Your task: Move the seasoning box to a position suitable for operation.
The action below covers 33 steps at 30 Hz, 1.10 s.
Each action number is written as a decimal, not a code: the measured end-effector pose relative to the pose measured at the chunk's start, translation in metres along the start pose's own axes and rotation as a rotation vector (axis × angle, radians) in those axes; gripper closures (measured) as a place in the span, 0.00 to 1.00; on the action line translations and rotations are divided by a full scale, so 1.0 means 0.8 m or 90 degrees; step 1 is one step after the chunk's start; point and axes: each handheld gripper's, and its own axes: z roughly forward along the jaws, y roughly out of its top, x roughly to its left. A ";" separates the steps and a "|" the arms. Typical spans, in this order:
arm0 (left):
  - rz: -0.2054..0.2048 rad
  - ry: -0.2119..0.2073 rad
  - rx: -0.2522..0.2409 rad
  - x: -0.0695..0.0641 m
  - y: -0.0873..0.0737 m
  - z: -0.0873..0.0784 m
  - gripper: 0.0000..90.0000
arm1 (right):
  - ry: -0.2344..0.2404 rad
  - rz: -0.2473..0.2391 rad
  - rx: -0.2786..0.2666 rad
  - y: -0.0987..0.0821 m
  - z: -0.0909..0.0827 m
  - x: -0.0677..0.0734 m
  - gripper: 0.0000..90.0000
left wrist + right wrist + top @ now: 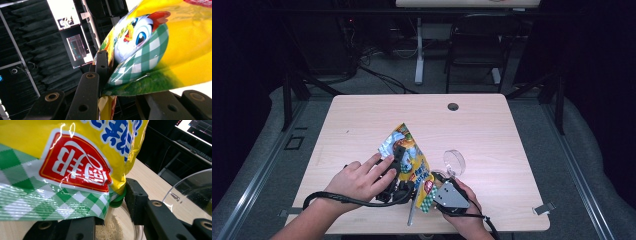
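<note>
A yellow seasoning bag [417, 161] with a cartoon chick and green checks stands tilted over the table's front middle. My left gripper [396, 159] is shut on the bag, one black jaw pinching the foil [175, 45] at its edge. In the right gripper view the bag's lower corner [62, 157] hangs over a small clear jar [135, 233] that holds pale granules, and a green piece [117, 202] shows under that corner. My right gripper [110, 220] is shut on the jar, its right jaw against the rim. In the high view the right gripper [433, 186] sits under the bag's bottom end.
A clear round lid [455, 161] lies just right of the bag, close to the right jaw [192, 192]. A thin metal strip [411, 212] lies near the front edge. The wooden table [482, 130] has a cable hole [453, 106] at the back. A chair [474, 45] stands beyond.
</note>
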 end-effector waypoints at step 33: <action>0.004 0.006 -0.001 0.005 0.000 -0.003 0.87 | 0.001 0.004 -0.005 0.002 -0.001 -0.001 0.78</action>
